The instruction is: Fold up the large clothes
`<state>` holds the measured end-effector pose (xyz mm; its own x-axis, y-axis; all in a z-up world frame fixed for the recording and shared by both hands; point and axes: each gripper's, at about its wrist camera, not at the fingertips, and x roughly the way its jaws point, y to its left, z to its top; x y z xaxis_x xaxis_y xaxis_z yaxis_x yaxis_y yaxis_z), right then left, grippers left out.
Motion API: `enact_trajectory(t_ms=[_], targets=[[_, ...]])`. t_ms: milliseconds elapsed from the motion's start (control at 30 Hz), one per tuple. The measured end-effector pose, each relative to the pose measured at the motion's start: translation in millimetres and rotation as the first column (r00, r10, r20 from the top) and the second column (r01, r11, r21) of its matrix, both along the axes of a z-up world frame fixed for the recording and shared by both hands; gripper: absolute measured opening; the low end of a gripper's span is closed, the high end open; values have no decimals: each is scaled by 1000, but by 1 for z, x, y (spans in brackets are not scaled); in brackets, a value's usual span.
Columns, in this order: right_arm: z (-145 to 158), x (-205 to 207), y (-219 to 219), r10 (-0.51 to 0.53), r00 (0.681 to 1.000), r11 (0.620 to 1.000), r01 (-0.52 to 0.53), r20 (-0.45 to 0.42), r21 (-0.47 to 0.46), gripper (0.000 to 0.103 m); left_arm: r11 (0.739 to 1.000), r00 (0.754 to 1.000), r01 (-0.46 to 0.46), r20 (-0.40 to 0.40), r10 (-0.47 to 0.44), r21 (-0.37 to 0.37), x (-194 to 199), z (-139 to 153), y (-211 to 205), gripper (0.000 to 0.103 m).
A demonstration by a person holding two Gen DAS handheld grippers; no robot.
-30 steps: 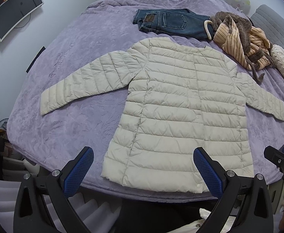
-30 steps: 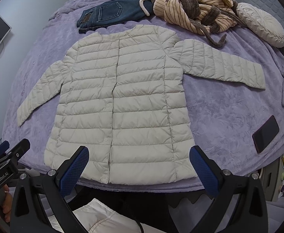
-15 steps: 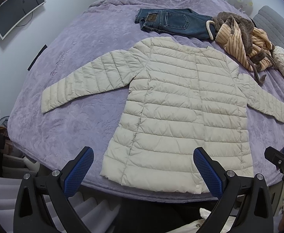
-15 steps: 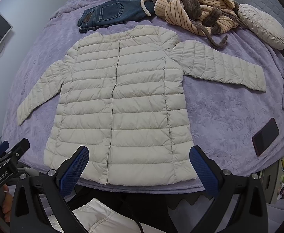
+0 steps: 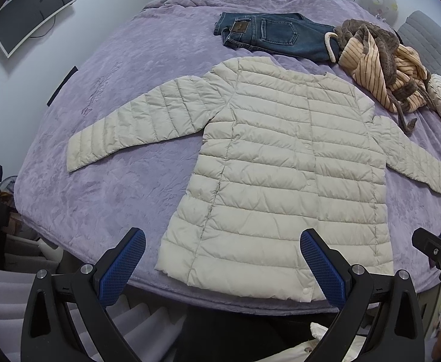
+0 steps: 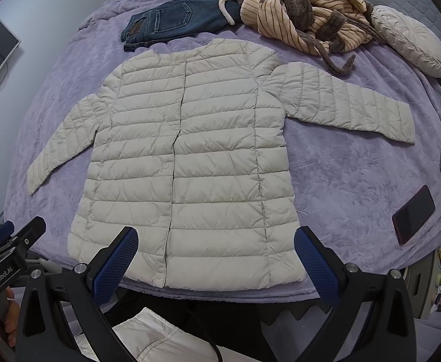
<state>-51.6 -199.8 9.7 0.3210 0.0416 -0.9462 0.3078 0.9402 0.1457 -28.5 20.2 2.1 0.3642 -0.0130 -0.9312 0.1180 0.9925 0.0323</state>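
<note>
A cream quilted puffer jacket (image 5: 283, 175) (image 6: 190, 157) lies flat and face up on the purple bedspread (image 5: 105, 181), both sleeves spread out sideways, its hem at the near edge of the bed. My left gripper (image 5: 223, 267) hovers open above the hem's left part, nothing between its blue pads. My right gripper (image 6: 217, 264) is open too, just short of the hem's right part. Neither gripper touches the jacket.
Folded blue jeans (image 5: 268, 34) and a striped tan-and-brown robe (image 5: 380, 69) lie beyond the collar. A round cream cushion (image 6: 410, 42) sits at the far right. A dark phone (image 6: 413, 214) rests on the bedspread (image 6: 341, 187) right of the jacket. A monitor (image 5: 30, 9) hangs on the left wall.
Both views have crept slightly closer to the jacket and drifted a little. The jacket has not moved and both grippers have stayed open.
</note>
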Motion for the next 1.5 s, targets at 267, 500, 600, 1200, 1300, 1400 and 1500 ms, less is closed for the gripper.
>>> enact_trajectory(t_ms=[267, 500, 600, 1200, 1300, 1400, 1500], targets=[[0, 0, -1, 0, 1000, 1000, 0, 0, 1, 103, 1000, 1000, 1, -1, -1, 1, 0, 0, 1, 103], [-1, 0, -2, 0, 1000, 1000, 0, 0, 2, 103, 1000, 1000, 0, -2, 0, 2, -1, 0, 1, 103], [-1, 0, -2, -1, 1000, 1000, 1, -1, 3, 103, 1000, 1000, -1, -2, 1, 3, -2, 1, 1, 103], [-3, -2, -5, 1, 1000, 1000, -1, -3, 7, 103, 1000, 1000, -1, -5, 1, 5, -5, 0, -1, 103], [-3, -2, -6, 2, 1000, 1000, -2, -3, 6, 103, 1000, 1000, -2, -6, 2, 5, -6, 0, -1, 103], [-3, -2, -8, 0, 1000, 1000, 0, -3, 8, 103, 1000, 1000, -2, -7, 2, 6, -7, -1, -1, 103], [-3, -1, -8, -2, 1000, 1000, 2, -4, 10, 103, 1000, 1000, -3, -8, 3, 7, -11, -1, 1, 103]])
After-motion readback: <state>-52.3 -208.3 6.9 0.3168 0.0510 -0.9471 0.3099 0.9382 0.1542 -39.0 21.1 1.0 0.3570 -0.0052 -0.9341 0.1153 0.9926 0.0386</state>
